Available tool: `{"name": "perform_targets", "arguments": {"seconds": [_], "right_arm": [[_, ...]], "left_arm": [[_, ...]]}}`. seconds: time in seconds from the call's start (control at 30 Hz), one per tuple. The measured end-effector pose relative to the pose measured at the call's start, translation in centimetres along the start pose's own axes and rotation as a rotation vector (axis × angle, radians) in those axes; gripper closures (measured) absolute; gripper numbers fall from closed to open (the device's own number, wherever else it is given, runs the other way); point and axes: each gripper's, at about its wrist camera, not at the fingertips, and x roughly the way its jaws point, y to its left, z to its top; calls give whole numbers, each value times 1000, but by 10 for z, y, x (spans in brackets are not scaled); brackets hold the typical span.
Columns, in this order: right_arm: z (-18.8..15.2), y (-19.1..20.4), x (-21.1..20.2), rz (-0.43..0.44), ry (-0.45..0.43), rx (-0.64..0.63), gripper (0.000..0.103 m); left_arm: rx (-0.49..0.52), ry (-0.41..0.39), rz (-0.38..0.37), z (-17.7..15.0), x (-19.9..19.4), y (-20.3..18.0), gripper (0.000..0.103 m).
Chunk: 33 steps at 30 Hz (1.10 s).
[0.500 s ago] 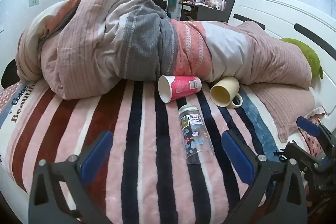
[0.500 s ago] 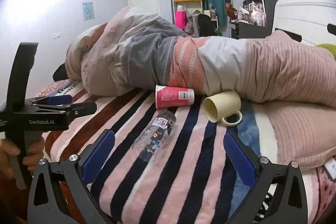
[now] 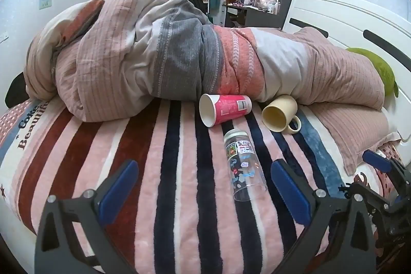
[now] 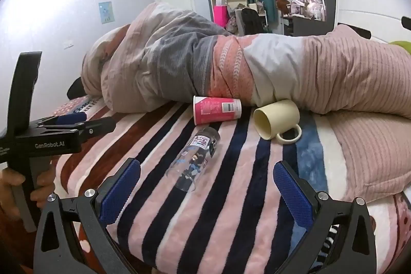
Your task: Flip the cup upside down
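a: left wrist view: left gripper (image 3: 203,186) spread wide, empty, hovering over the striped blanket (image 3: 159,171). right gripper (image 4: 205,186) likewise parted, grasping nothing.

b: and the cups?

a: all on their sides: clear printed glass (image 3: 242,167) nearest, pink paper cup (image 3: 224,112) and cream mug (image 3: 280,117) against the rolled duvet (image 3: 179,55).

b: progress?

a: none yet. probably the glass first, though hard to say.

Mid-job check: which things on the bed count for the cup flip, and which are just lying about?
For the job (cup not specified, all on their sides):
pink paper cup
cream mug
clear printed glass
left gripper and right gripper, both open and empty

Just lying about:
bundled duvet
striped blanket
pink pillow
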Motion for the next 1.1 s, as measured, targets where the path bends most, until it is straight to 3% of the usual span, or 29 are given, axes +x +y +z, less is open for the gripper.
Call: {"name": "perform_targets", "arguments": {"seconds": [1.1], "right_arm": [[2,-4,-2,27,34,59,0]], "left_arm": [[-4,-2,-10,-1,-6,0,0]]}}
